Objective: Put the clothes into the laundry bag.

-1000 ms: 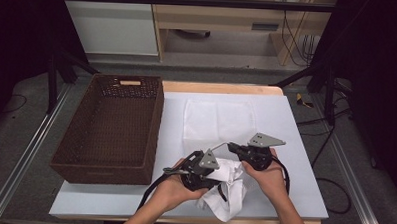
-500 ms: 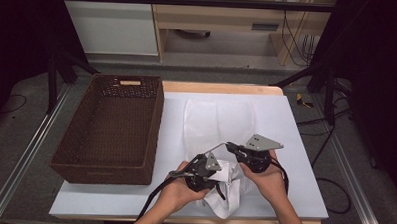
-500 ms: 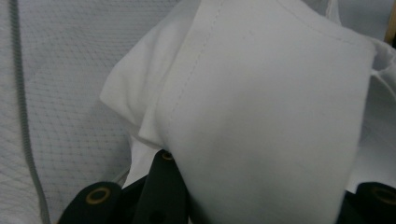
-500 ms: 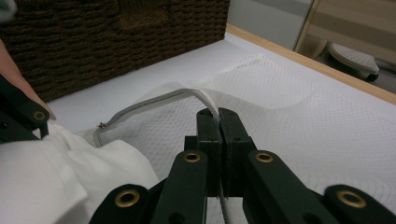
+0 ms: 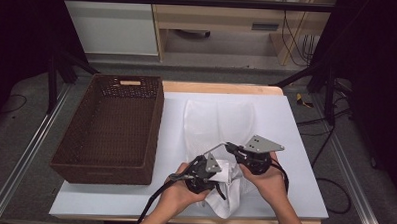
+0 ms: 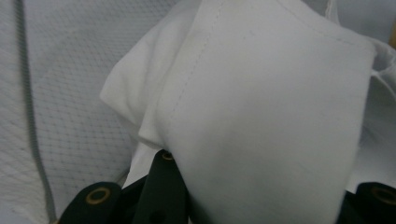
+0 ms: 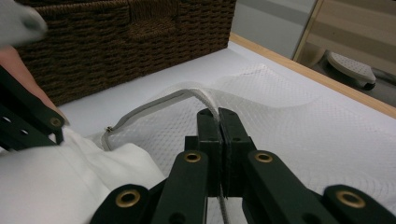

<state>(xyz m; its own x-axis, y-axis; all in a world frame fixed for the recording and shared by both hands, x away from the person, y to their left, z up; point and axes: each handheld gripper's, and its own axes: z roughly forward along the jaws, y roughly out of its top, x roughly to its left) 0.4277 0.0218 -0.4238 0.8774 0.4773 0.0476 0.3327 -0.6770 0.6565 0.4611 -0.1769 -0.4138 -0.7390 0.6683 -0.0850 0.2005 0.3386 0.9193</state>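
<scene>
A white mesh bag (image 5: 219, 117) lies flat in the middle of the white table (image 5: 295, 145). My right gripper (image 5: 228, 145) is shut on the bag's grey zipper edge (image 7: 154, 105) and holds that edge lifted off the table; in the right gripper view its jaws (image 7: 218, 114) pinch the edge. My left gripper (image 5: 223, 176) is shut on a bunched white cloth (image 5: 228, 195) at the bag's near end. In the left gripper view the cloth (image 6: 261, 116) bulges between the jaws, with the mesh (image 6: 70, 93) behind it.
A dark brown wicker basket (image 5: 110, 134) stands on the left half of the table, close to my left hand. The table's front edge runs just under both forearms. Wooden furniture and cables lie beyond the far edge.
The right gripper has risen slightly with the bag's zipper edge in it. The left gripper has stayed in place with the cloth.
</scene>
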